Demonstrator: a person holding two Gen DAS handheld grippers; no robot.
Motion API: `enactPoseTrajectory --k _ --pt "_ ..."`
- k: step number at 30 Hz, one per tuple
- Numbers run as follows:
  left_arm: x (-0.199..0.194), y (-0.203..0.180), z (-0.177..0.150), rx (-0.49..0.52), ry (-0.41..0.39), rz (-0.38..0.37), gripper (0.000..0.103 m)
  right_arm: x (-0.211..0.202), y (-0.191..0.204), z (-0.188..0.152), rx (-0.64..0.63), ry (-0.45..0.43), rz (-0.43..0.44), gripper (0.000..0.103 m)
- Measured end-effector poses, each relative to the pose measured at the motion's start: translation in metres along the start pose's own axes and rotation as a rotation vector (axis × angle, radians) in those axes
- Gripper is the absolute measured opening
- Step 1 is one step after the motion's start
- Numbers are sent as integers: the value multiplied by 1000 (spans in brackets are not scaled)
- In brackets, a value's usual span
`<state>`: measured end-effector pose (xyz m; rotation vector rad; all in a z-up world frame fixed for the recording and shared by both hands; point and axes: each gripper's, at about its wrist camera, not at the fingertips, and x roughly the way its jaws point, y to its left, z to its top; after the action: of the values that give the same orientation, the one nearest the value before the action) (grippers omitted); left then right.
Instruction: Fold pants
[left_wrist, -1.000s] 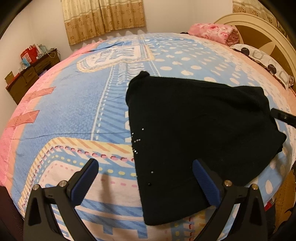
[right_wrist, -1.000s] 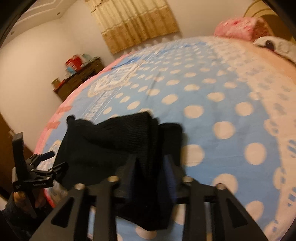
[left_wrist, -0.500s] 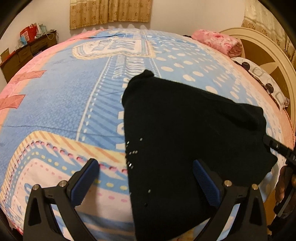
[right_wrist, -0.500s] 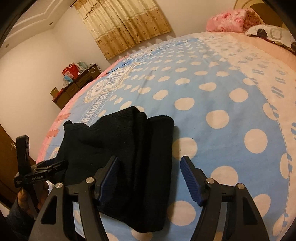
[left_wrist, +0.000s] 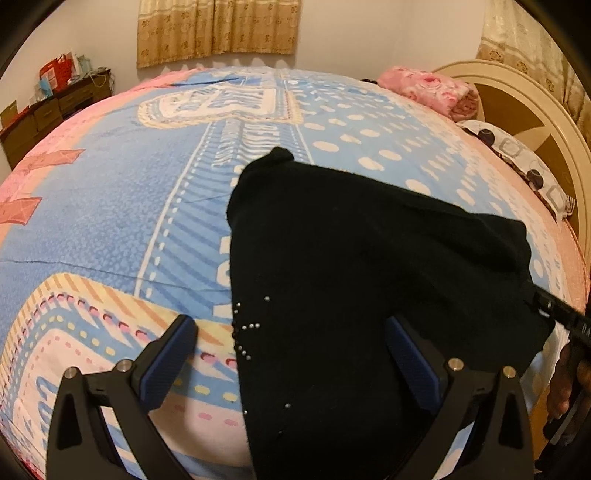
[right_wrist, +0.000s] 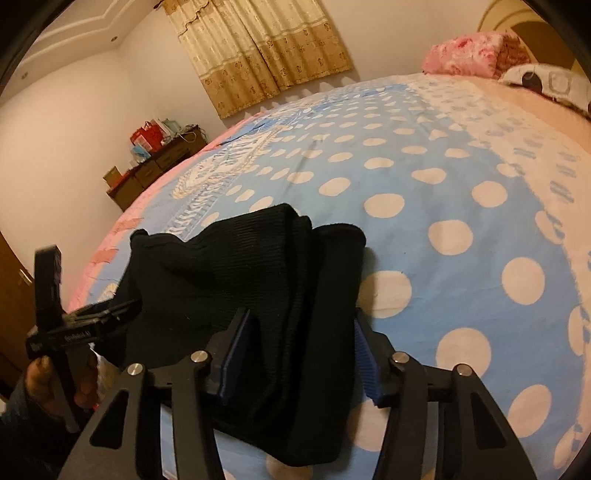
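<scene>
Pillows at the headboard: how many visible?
2. Pink floral pillow at the far corner; white patterned pillow nearer, beside the headboard. Others may be out of frame.

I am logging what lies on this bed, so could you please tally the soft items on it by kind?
Black pants: 1
Pink floral blanket, rolled up near the headboard: 1
Circle-patterned pillow: 1
Total: 3, all on the blue polka-dot bedspread.

Black pants (left_wrist: 354, 266) (silver studs) on blue, cream-dotted bedspread (right_wrist: 461, 206)
</scene>
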<state>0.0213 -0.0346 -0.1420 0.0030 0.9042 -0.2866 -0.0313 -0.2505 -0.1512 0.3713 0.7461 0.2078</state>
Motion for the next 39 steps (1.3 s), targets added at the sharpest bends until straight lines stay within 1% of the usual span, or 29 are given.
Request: enactPoseTrajectory --k 3,6,8,10,11,12,14,16,17,19,21,24,28,33,36,39 --pt "-1 0 0 1 14 -3 103 1 -13 0 66 0 62 50" --pt "-2 -1 -1 13 10 0 103 1 -15 -2 77 -11 79 50" --pt "-5 -4 -3 22 0 -8 93 1 -11 -3 58 -17 60 50" --pt "-11 -12 -5 56 -6 -38 67 1 -8 -2 51 -17 51 48" --pt "-14 -16 -5 70 -9 -40 62 1 -8 -2 53 -16 55 45" --pt "-16 -20 -6 79 -12 -43 54 1 -7 -2 53 -14 64 40" --pt "-17 -22 -6 85 -19 -26 50 0 -6 -1 46 -13 67 36" --pt "-19 -23 -5 90 -26 -21 41 -1 -4 -1 36 -14 62 34" --pt "-21 -23 -5 94 -29 -17 39 -1 -4 -1 36 -16 62 31" --pt "-24 -25 -5 102 -35 -9 27 -2 -3 0 36 -24 62 28" --pt "-29 -26 -6 111 -44 0 22 -5 -1 1 26 -35 60 26" --pt "-33 -27 -6 114 -45 6 20 -10 5 5 -4 -46 58 24" --pt "-42 -25 -6 112 -55 4 20 -20 14 13 -42 -59 67 23" --pt "-54 -23 -6 116 -70 20 19 -22 27 26 -87 -61 77 23" --pt "-64 -16 -3 110 -92 40 19 -20 35 34 -108 -57 91 23" --pt "-77 -2 3 98 -120 64 19 -15 52 48 -151 -53 110 23"
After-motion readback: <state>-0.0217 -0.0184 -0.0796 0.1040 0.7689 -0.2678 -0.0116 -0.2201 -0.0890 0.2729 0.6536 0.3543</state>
